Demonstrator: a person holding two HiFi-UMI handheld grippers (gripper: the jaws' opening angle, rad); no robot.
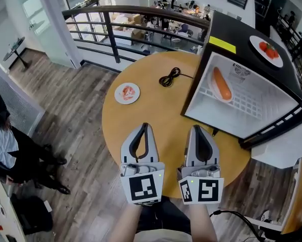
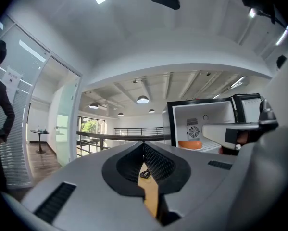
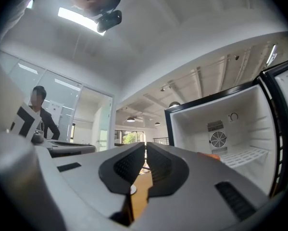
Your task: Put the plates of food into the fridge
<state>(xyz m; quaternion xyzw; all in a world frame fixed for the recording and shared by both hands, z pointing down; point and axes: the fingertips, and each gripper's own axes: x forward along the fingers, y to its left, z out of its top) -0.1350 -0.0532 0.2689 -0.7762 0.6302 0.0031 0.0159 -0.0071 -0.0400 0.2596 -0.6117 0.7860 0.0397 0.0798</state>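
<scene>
Both my claws are clenched on nothing. My left gripper [image 1: 145,125] and my right gripper [image 1: 196,128] hover side by side over the near edge of the round table [image 1: 161,112], tips pinched together, with only bare wood showing past them.

One plate with a sausage [image 1: 221,84] already lies on the wire shelf inside the open fridge [image 1: 264,92], which stands at the table's right edge. Two are left, as I judge it: the small plate of pinkish food [image 1: 127,93] near the table's left edge, and the plate of red food [image 1: 266,50] on top of the fridge.

The table plate is closer to my left claw, so I take that as the step in hand. To do it well, I should:

- spread the jaws before I arrive, not at the rim;
- come in low and level from the near side and bite the rim only, clear of the food;
- keep the plate flat during the lift, since a tilt would likely slide the food off;
- carry it wide of the black cable [image 1: 169,77] by the far edge;
- set it on the free shelf space beside the sausage plate.
</scene>
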